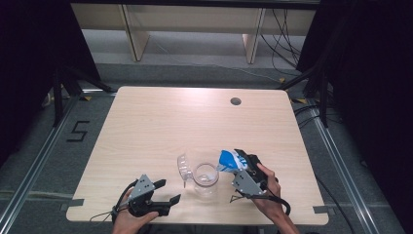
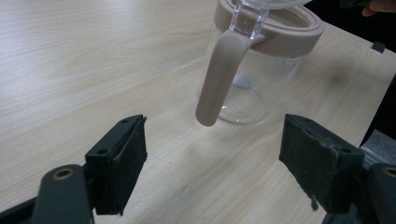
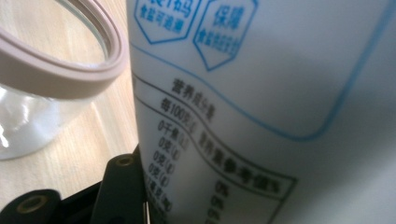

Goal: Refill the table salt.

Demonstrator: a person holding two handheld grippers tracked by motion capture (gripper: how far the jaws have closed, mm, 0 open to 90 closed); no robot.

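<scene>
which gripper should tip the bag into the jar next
Right. The right gripper already holds the bag tilted at the jar rim. The left gripper is open, empty, facing the handle.

In the right gripper view the packet [image 3: 261, 93] is running off the top, right and bottom edges and hiding one black jaw, its lower print is blurring, and the jar [image 3: 42, 70] is being cut by the left edge.
</scene>
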